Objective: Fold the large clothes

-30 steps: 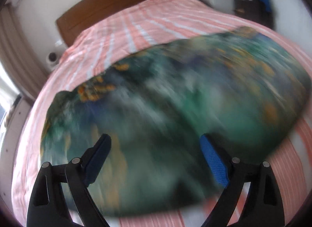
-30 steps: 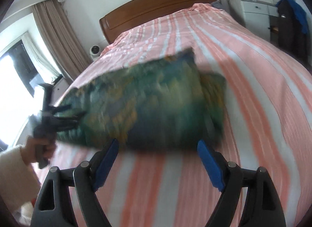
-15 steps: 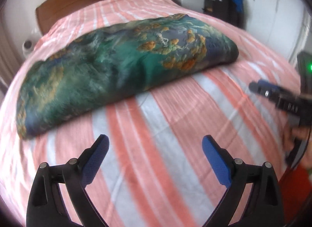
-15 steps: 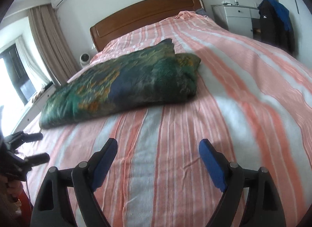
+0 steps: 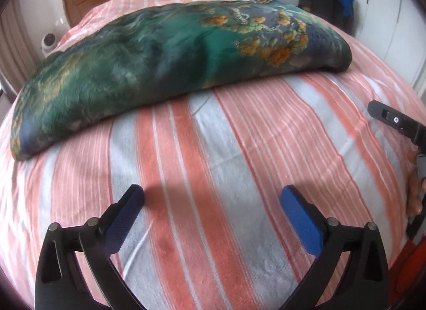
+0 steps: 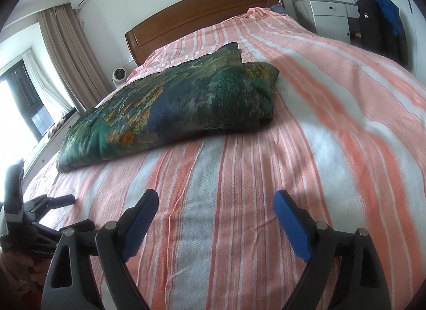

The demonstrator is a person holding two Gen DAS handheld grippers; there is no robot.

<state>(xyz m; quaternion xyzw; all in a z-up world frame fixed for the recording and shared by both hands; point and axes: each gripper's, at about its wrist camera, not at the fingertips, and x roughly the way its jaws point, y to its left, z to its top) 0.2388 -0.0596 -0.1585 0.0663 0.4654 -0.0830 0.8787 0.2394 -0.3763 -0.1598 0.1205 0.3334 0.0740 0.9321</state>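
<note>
A folded green and blue garment with orange patches lies as a thick bundle across the middle of the bed; it also shows in the right wrist view. My left gripper is open and empty above the striped bedspread, well short of the garment. My right gripper is open and empty too, near the foot of the bed. Each gripper shows at the edge of the other's view, the left one and the right one.
The bed has a pink and white striped cover and a wooden headboard. A white dresser and a dark jacket on a chair stand at the right. Curtains and a window are on the left.
Both grippers have pulled back from the garment toward the foot of the bed. The garment, blurred and close one second ago, now lies still and farther off.
</note>
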